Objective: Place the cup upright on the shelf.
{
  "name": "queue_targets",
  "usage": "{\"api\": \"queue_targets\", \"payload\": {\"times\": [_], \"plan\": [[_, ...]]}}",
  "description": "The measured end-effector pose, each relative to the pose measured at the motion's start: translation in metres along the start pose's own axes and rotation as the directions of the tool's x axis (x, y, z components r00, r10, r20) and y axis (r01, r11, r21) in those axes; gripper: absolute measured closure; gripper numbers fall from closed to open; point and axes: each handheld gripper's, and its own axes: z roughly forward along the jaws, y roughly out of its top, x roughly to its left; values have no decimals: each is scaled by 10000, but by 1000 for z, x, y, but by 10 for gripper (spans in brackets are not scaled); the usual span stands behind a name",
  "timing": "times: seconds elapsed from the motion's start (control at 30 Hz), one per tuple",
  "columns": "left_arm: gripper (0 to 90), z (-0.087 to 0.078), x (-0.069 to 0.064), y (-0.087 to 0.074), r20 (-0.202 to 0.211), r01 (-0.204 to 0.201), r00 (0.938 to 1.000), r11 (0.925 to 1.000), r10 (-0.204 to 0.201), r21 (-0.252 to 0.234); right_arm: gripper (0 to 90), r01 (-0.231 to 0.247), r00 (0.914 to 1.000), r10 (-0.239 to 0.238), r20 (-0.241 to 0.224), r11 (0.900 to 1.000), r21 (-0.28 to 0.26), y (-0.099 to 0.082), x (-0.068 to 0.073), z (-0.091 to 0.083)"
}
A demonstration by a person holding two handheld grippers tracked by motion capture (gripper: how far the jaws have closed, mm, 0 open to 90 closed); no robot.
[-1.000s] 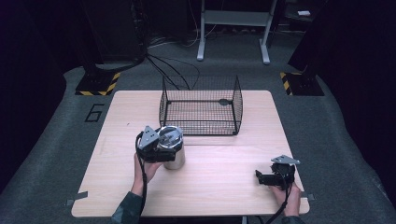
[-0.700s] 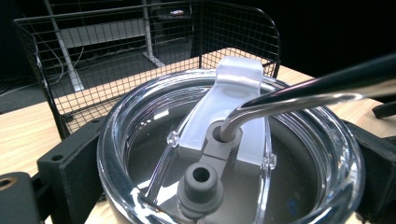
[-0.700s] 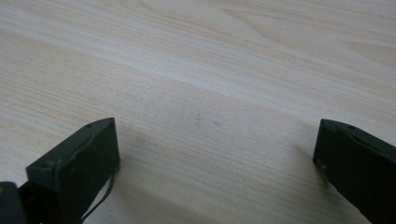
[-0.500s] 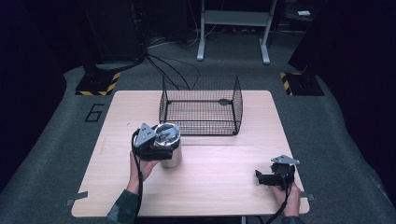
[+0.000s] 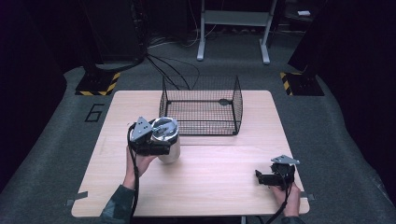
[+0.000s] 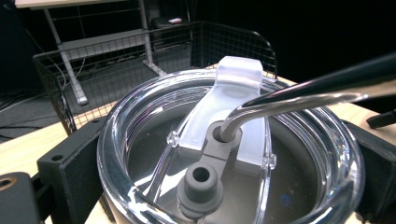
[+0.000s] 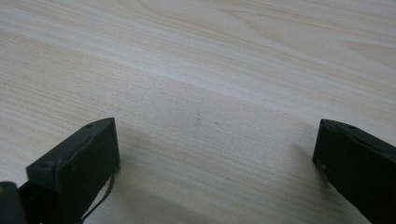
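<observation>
Black tongs (image 5: 156, 142) with grey three-cornered plates (black cables trailing); a dark green sleeve (image 5: 116, 210).

A light wooden table (image 5: 224, 186) with a pale grain stands on dark grey carpet (image 5: 345, 154). A large "6" (image 5: 95, 112) is marked on the carpet just left of the table. Beyond the far corners sit two black bases edged in yellow-and-black hazard stripes (image 5: 99, 84) (image 5: 299, 83). Black cables (image 5: 163, 65) trail across the floor behind the table. Farther back stands a grey metal frame (image 5: 233, 28) on two legs. The surroundings are dark; light falls mainly on the table.
</observation>
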Motion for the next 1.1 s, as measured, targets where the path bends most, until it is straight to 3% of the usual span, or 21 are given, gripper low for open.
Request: {"api": "queue_targets", "payload": {"times": [0.17, 0.3, 1.1], "plan": [[38, -1, 0, 9, 43, -171, 9998, 9998, 172, -126, 0, -6, 10000, 6, -2, 10000, 7, 0, 0, 0], [38, -1, 1, 16, 212, -26, 9998, 9998, 30, -192, 0, -10, 10000, 10, -6, 10000, 9, 0, 0, 0], [39, 3, 11, 56, 512, -288, 9982, 9988, 309, -407, 0, 2, 10000, -2, -6, 10000, 13, 0, 0, 0]]}}
